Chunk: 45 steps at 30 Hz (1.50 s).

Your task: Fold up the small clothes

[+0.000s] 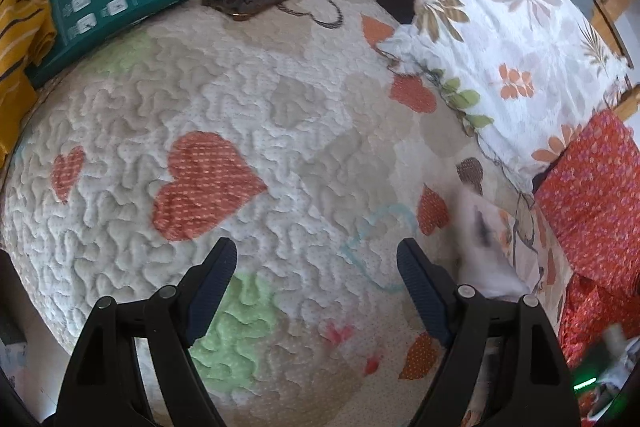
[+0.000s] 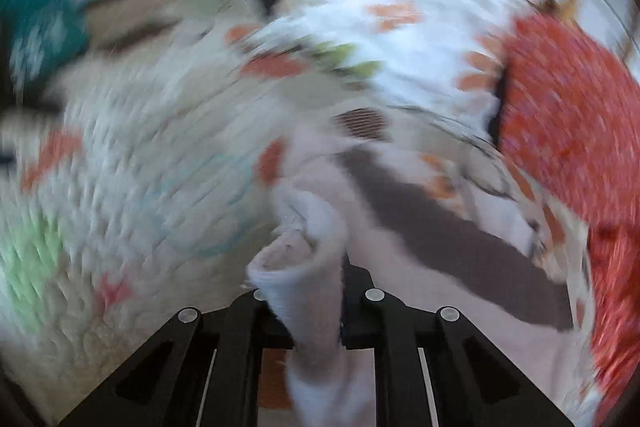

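Jaws of left gripper (image 1: 316,259) wide apart, empty, over heart-patterned quilt (image 1: 240,131). Right gripper (image 2: 310,267) clamped on white cloth (image 2: 308,251); view blurred. Floral pillow (image 1: 500,39) beside.

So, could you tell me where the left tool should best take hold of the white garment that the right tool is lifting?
Probably the loose far end of the white garment, near its grey-brown stripe. The right tool is shut on a bunched edge, so the cloth trails away over the quilt. The open left tool could come from above, jaws across the hem. Blur hides the exact corner.
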Tool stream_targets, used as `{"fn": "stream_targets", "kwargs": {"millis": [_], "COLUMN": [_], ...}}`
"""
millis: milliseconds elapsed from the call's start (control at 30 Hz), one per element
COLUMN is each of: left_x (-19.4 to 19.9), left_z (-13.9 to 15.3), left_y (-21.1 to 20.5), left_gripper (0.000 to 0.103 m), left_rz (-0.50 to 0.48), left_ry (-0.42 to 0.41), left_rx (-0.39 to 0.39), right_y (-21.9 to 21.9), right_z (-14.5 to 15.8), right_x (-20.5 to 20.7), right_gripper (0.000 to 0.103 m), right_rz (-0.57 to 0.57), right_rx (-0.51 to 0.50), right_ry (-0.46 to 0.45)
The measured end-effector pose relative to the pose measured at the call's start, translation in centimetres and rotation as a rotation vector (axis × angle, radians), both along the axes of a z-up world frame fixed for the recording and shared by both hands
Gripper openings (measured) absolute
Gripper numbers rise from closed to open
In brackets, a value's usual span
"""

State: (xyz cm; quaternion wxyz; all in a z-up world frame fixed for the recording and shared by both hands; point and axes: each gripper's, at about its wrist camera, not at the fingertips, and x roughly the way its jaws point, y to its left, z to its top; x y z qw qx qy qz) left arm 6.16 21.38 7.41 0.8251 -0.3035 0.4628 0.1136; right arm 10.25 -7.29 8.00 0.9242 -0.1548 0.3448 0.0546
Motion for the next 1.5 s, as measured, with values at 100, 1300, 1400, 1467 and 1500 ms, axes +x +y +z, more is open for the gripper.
{"fn": "stream_targets", "kwargs": {"millis": [100, 1300, 1400, 1467, 1500], "left_x": [0.6, 2.0, 2.4, 2.3, 2.4], "left_z": [-0.1, -4.7, -4.8, -4.9, -4.9], "left_y": [-2.0, -32.2, -31.9, -31.8, -31.8], "left_gripper": [0.081, 0.081, 0.081, 0.081, 0.081], "left_rz": [-0.043, -0.714, -0.721, -0.721, -0.72], "left_ry": [0.003, 0.026, 0.028, 0.032, 0.033], "left_rx": [-0.001, 0.155, 0.149, 0.147, 0.145], "right_y": [-8.2, -36.0, -36.9, -37.2, -37.3], "right_z": [4.9, 4.9, 2.9, 1.1, 0.6], "right_x": [-1.0, -0.1, 4.2, 6.3, 6.8], "right_gripper": [0.012, 0.049, 0.049, 0.049, 0.044], "right_rz": [-0.124, -0.448, -0.468, -0.464, -0.458], "right_rx": [0.134, 0.54, 0.564, 0.615, 0.644], "right_ry": [-0.029, 0.128, 0.188, 0.263, 0.278]}}
